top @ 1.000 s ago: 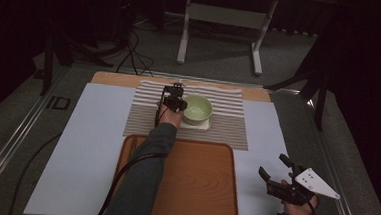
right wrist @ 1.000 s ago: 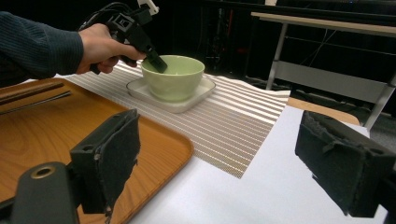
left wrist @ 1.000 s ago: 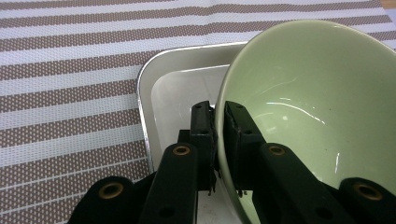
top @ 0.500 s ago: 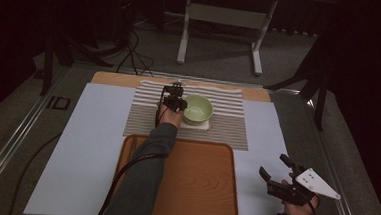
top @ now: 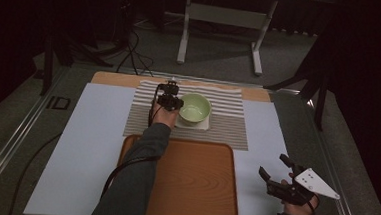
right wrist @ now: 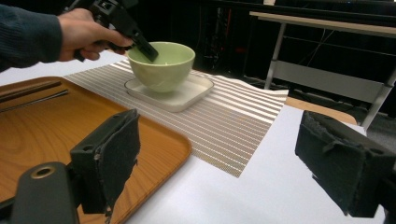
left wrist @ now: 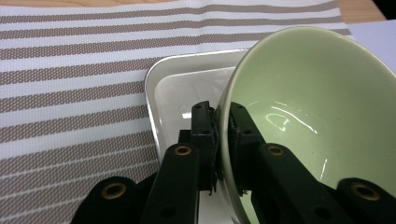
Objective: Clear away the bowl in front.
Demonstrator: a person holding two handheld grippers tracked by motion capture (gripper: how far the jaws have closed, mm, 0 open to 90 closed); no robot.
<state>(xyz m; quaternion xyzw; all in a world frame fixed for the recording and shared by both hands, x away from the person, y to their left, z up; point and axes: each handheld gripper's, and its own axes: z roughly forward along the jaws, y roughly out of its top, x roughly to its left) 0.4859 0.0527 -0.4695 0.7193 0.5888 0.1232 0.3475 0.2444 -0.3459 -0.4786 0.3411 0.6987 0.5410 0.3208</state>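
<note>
Since the earlier frame: green bowl (top: 195, 109) tipped and lifted slightly off white dish (left wrist: 177, 88) by left hand-held gripper (top: 171, 102). Nearest: right hand-held gripper (top: 280, 174), jaws wide, nothing held, over pale worktop (top: 81, 146). Next, wooden tray (top: 194, 178), striped mat (top: 227, 125). Left jaws pinched on bowl's rim. Beyond: dark room.

Left arm stretched forward over the worktop toward its far edge, sleeve dark. Left gripper (top: 171, 100) angled down, jaws clamped on a thin rim, one pad on each side. Right gripper (top: 274, 174) low near the worktop's near right corner, jaws spread wide, nothing between them.
</note>
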